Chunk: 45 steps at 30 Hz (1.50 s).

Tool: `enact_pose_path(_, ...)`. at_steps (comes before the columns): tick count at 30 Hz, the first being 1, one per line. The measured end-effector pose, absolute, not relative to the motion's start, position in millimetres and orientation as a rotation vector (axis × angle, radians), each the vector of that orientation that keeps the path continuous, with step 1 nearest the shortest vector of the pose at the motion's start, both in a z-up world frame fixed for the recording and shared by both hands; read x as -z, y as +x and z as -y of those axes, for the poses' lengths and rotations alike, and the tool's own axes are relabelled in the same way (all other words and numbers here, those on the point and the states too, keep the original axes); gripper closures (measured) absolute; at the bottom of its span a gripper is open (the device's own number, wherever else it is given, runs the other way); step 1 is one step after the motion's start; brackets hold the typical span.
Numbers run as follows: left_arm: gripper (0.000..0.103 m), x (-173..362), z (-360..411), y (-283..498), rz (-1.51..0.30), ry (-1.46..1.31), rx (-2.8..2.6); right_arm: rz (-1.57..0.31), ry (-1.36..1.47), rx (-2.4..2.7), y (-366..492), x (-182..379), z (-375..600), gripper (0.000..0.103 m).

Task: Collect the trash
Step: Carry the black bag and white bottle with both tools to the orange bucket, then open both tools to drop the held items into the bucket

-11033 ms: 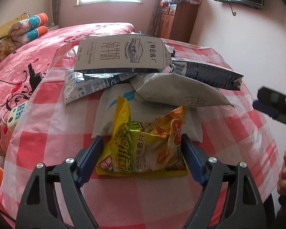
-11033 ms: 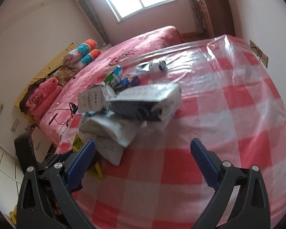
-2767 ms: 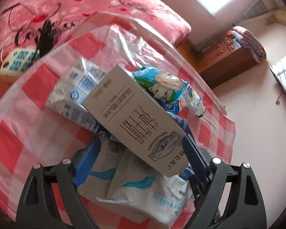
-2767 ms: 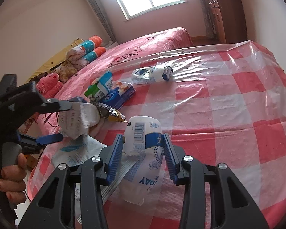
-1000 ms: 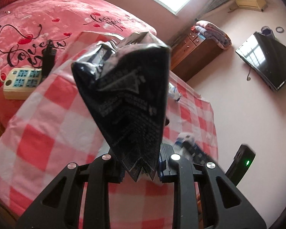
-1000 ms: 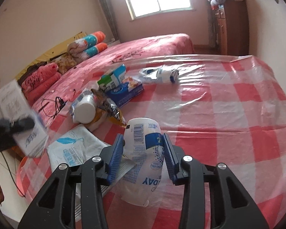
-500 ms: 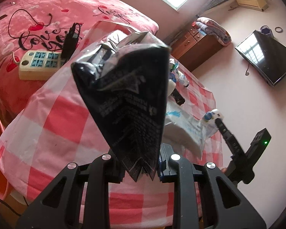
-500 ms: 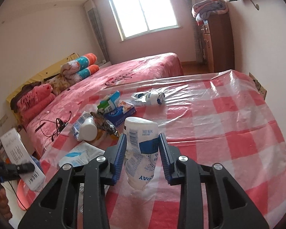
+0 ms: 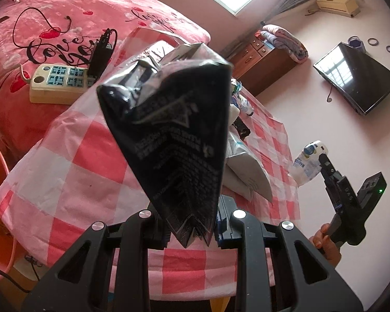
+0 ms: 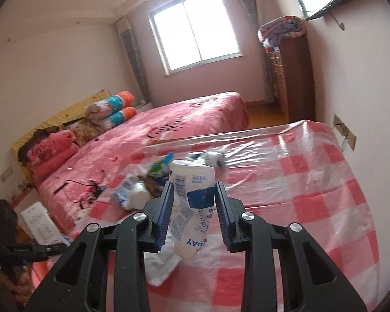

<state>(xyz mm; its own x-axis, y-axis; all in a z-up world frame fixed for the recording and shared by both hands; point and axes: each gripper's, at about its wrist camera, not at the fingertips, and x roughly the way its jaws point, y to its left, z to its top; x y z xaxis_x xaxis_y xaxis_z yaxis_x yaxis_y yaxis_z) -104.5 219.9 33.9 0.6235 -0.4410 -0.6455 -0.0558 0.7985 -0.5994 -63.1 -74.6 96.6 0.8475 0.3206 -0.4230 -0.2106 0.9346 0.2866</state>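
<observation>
Left gripper is pinching a black foil snack bag upright above the checkered table; right gripper squeezes a crumpled white wrapper, maybe a bottle, off the tabletop.

Home bedroom: wide bed under a pink heart-print blanket, rolled quilts at its headboard edge, dark wooden drawer cabinet topped with folded blankets, wall-mounted black flat TV, curtained window, table with red-white checked cloth under clear plastic.
</observation>
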Motion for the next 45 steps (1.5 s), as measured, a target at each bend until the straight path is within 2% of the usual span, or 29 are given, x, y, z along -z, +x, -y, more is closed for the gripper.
enact_pose_path(6,0.076,-34.5,-240.9,-118.6,-0.866,-0.641,0.215,-0.481,0.226,-0.424,-79.1,-118.4,29.9,0.069)
enact_pose_path(14,0.076,-32.5,-295.6,-159.7,-0.835,-0.670,0.104,-0.558,0.169,-0.704,-94.2,-126.3,-82.0,0.069)
enact_pose_path(30,0.076,11.1,-412.2,-251.7,-0.792,-0.782,-0.256,-0.831,0.047,-1.126,-122.9,-68.2,-298.3,0.069)
enact_pose_path(31,0.071,14.0,-415.0,-254.3,-0.792,-0.777,-0.278,-0.839,0.031,-1.142,-124.7,-63.1,-305.7,0.066)
enact_pose_path(32,0.068,17.5,-418.0,-257.0,-0.792,-0.770,-0.299,-0.850,0.012,-1.141,-126.5,-56.8,-313.7,0.054)
enact_pose_path(33,0.060,19.7,-419.9,-257.7,-0.795,-0.766,-0.312,-0.857,0.009,-1.134,-128.5,-52.5,-316.4,0.046)
enact_pose_path(34,0.051,23.3,-422.3,-259.1,-0.801,-0.762,-0.331,-0.865,0.017,-1.131,-127.9,-49.0,-316.6,0.044)
enact_pose_path(39,0.036,34.7,-430.2,-261.0,-0.831,-0.737,-0.388,-0.803,-0.007,-1.058,-137.5,-50.9,-285.7,0.017)
enact_pose_path(41,0.033,34.5,-427.6,-260.2,-0.835,-0.714,-0.400,-0.756,-0.035,-1.027,-143.8,-55.5,-272.8,0.012)
enact_pose_path(45,0.026,32.9,-421.8,-255.5,-0.836,-0.681,-0.399,-0.706,-0.061,-0.958,-147.1,-57.5,-251.7,0.011)
